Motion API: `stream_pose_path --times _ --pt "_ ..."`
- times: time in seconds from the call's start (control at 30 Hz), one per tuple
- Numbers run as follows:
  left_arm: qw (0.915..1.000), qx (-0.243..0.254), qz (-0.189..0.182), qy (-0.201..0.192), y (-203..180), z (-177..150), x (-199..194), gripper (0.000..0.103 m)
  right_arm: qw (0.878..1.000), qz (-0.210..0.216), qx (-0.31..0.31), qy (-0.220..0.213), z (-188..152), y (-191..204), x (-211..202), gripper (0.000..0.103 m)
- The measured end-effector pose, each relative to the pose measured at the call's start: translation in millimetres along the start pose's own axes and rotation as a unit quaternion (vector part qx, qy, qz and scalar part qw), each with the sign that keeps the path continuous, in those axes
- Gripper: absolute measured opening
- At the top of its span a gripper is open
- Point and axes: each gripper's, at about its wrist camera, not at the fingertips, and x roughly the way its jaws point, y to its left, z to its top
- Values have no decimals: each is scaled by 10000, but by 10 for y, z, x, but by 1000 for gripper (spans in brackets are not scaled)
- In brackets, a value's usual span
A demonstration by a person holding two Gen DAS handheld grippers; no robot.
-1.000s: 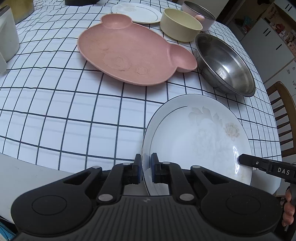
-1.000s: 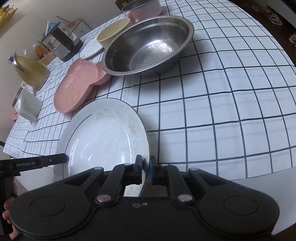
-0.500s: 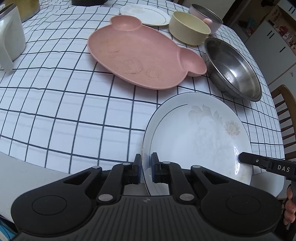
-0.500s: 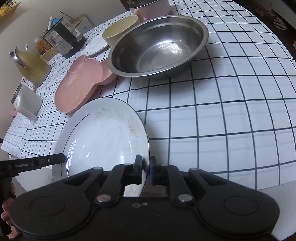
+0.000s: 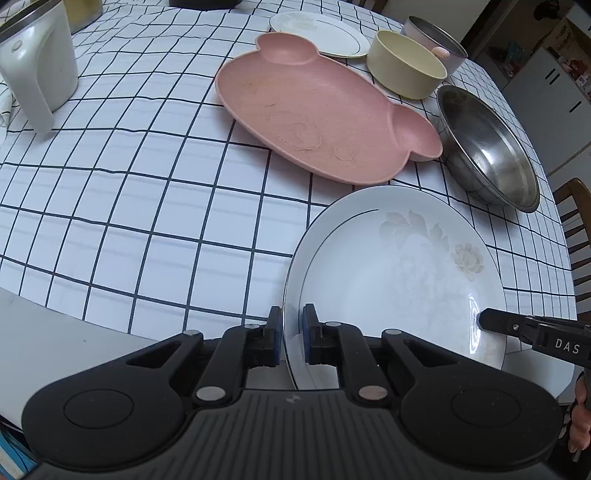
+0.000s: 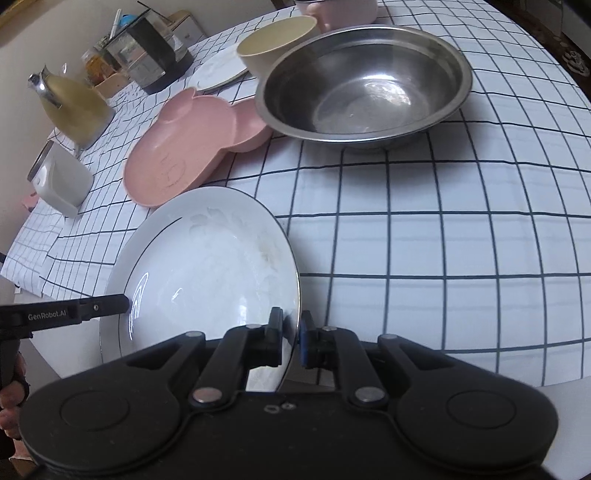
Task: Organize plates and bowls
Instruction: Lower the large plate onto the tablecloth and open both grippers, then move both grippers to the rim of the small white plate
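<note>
A large white plate with a faint flower print (image 5: 395, 273) (image 6: 207, 273) is held above the table's near edge by both grippers. My left gripper (image 5: 291, 332) is shut on its left rim. My right gripper (image 6: 290, 334) is shut on its right rim. Beyond it lies a pink bear-shaped plate (image 5: 314, 110) (image 6: 184, 155). A steel bowl (image 5: 487, 147) (image 6: 365, 85) stands to the right. A cream bowl (image 5: 406, 68) (image 6: 273, 44), a small white plate (image 5: 321, 33) (image 6: 218, 70) and a pink pot (image 5: 439, 44) sit at the back.
The table has a black-checked white cloth (image 5: 129, 206). A white jug (image 5: 37, 74) (image 6: 59, 181) stands at the left, with a yellow kettle (image 6: 74, 107) and a dark appliance (image 6: 151, 55) behind it. A wooden chair (image 5: 576, 221) is at the right.
Both grippers have carried the white plate forward and to the left over the table, so the pink plate and the bowls now sit nearer in view. The grips have not changed.
</note>
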Motion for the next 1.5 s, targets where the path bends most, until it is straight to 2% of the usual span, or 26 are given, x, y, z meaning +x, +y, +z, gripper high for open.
stream_pose_path --times 0.1,0.13,0.2,0.27,0.33,0.47,0.6,0.7,0.83,0.87,0.97,1.03,1.1,1.27,1.5 --pt "10000 18 -10 -24 8 -9 -12 10 9999 -35 -94 -23 -11 33 1 14" --pt "10000 42 9 -66 6 -13 -27 10 9999 -36 -94 20 -7 31 7 19" --pt "9999 49 -24 -94 19 -17 -54 10 9999 -121 -94 7 1 32 2 22" --pt "9999 23 -5 -132 45 -16 -83 11 9998 -186 -115 -12 14 25 -26 31" --pt "9998 61 -20 -184 64 -25 -129 11 9995 -246 -167 -63 20 25 -78 36" --pt "9987 316 125 -384 29 -24 -257 11 9984 -357 -388 -208 53 89 -221 44" --pt "9968 464 117 -641 -14 25 -453 12 9963 -416 -649 -381 118 197 -375 51" --pt "9944 554 109 -890 -54 75 -608 21 9942 -411 -827 -550 178 303 -497 59" --pt "9885 656 135 -1359 -104 120 -832 68 9901 -364 -1091 -806 254 471 -664 65" --pt "9866 664 139 -1484 -112 129 -885 70 9890 -338 -1158 -860 268 519 -705 67" --pt "9841 708 130 -1623 -138 220 -998 70 9852 -317 -1330 -1031 339 644 -807 76" --pt "9813 765 176 -1755 -167 284 -1059 71 9821 -325 -1464 -1140 409 724 -868 79" --pt "9793 792 202 -1851 -192 359 -1099 75 9780 -333 -1626 -1264 497 802 -930 84" --pt "9747 806 237 -2073 -287 603 -1147 77 9687 -375 -1855 -1607 777 920 -1053 101" --pt "9712 785 247 -2236 -426 1043 -1144 78 9583 -380 -2145 -1848 1307 984 -1048 103"
